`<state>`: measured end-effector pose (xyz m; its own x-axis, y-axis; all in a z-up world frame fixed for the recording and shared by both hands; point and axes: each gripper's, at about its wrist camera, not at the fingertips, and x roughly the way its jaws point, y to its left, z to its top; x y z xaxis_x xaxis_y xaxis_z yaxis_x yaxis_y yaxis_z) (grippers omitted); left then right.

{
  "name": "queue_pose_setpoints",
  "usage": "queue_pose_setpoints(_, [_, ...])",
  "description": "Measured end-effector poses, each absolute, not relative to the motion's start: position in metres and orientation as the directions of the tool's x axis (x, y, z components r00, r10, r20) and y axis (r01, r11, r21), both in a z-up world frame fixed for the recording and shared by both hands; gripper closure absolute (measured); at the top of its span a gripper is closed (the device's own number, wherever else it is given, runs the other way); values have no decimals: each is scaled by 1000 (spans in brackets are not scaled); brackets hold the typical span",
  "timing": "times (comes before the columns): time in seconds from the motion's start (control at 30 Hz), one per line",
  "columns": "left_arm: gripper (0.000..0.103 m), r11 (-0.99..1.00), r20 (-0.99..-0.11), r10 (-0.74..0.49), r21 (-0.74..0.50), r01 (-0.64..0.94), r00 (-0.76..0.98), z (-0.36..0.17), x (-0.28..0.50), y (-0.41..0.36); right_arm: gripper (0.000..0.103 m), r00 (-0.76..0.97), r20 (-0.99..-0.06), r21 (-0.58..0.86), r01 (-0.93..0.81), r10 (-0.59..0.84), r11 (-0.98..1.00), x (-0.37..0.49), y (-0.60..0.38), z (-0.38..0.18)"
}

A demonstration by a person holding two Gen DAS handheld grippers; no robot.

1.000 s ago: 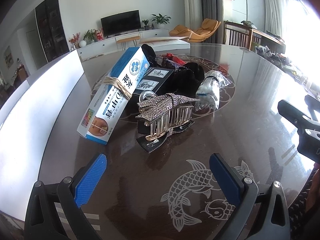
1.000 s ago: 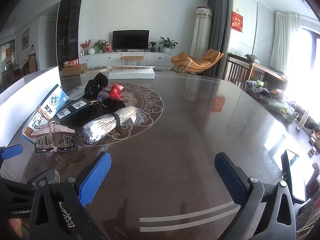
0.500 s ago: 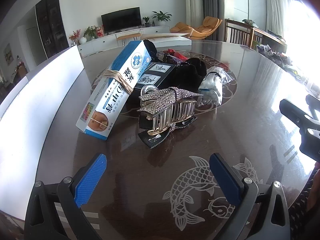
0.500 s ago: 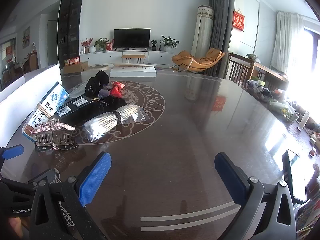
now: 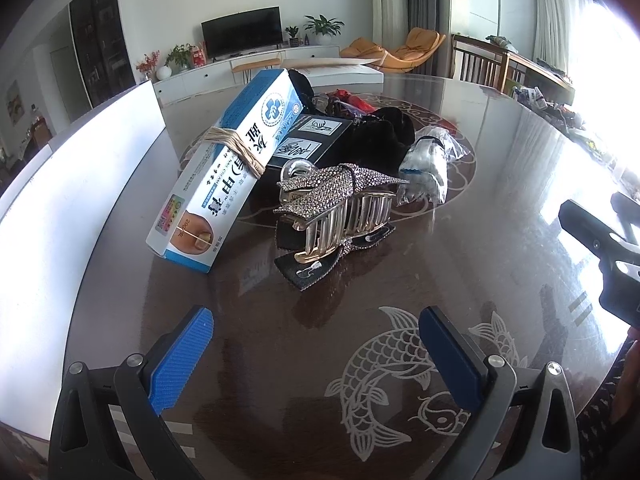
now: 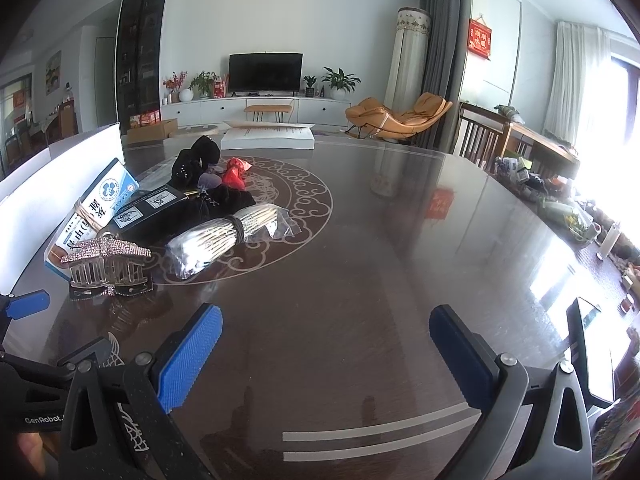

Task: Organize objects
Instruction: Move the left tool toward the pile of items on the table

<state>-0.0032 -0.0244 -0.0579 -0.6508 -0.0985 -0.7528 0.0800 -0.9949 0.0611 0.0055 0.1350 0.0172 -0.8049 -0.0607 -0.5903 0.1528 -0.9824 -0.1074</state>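
A pile of small objects lies on the dark round table (image 5: 280, 360). A rhinestone hair claw clip (image 5: 340, 208) lies nearest, on a black hair bow. A blue and white ointment box (image 5: 228, 176) bound with rubber bands leans on a black box (image 5: 312, 140). A clear bag of white sticks (image 5: 426, 164) lies to the right. My left gripper (image 5: 316, 344) is open and empty, a short way in front of the clip. My right gripper (image 6: 326, 344) is open and empty over bare table; the clip (image 6: 106, 264) and the bag (image 6: 224, 236) lie to its far left.
A white board (image 5: 72, 184) stands along the table's left side. Black fabric (image 6: 196, 156) and a red item (image 6: 236, 170) lie behind the pile. A phone (image 6: 592, 352) lies at the table's right edge. Clutter sits at the far right rim.
My left gripper has moved a little closer to the clip, which shows larger now. The right gripper has hardly moved. Both stay open.
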Motion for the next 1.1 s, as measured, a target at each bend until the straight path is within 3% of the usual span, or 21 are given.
queue_pose_setpoints(1.1, [0,-998,-794,-49,9,69,-606,-67,-9,-29,0,-685,-724,-42,157,-79,-987,-15,140,-13])
